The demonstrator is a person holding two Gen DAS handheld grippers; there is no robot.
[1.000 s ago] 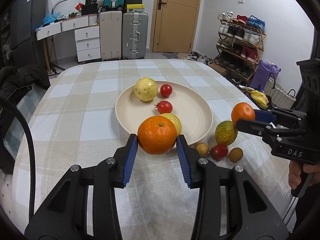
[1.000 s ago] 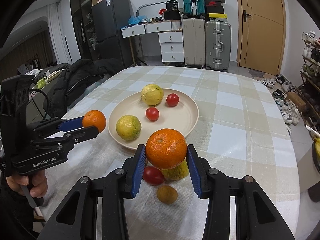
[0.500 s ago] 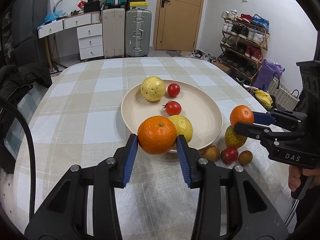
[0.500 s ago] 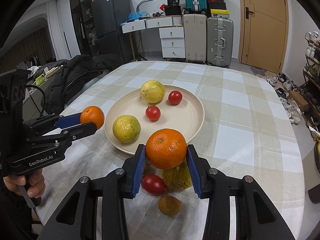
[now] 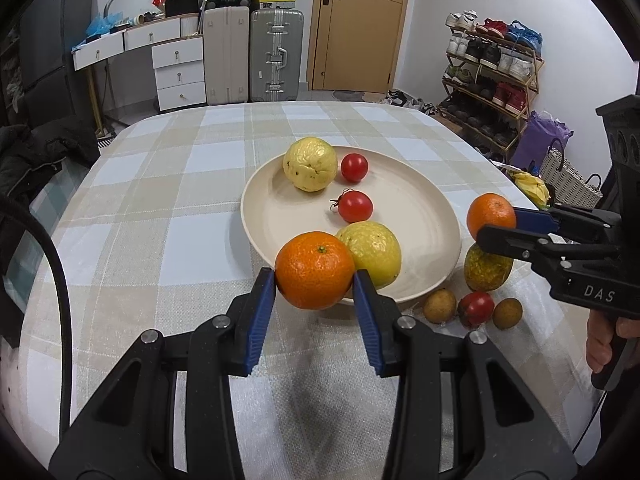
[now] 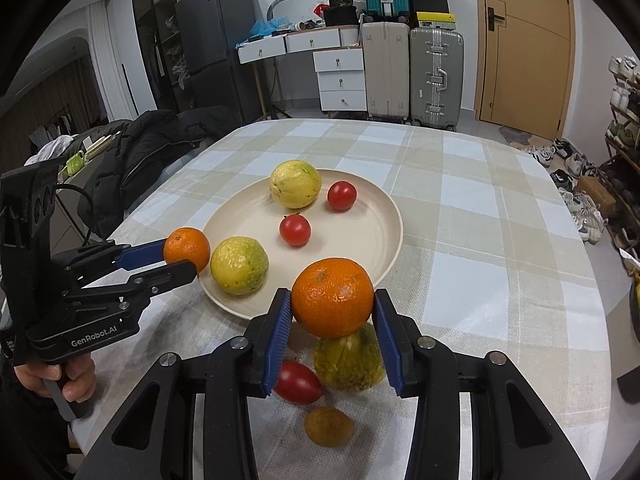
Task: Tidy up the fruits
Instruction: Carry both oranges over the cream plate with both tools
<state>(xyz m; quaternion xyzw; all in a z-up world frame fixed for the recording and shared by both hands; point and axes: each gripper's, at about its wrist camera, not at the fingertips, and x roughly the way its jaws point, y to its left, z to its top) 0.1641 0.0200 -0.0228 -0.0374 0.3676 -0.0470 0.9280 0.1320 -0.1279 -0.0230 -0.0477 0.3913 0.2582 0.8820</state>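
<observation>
Left hand-held gripper (image 5: 314, 280) — marked "GenRobot.AI" — clamps an orange (image 5: 315, 269); the right (image 6: 332, 312), "DAS", another (image 6: 332, 297).

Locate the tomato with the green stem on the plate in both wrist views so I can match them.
Left wrist: stemmed tomato sits mid-plate, just above centre of the picture, stem pointing left.
Right wrist: stemmed tomato sits mid-plate, left of centre, stem on top.
Shared landmark: the plate; in both views the tomato lies between its two yellow fruits.
</observation>
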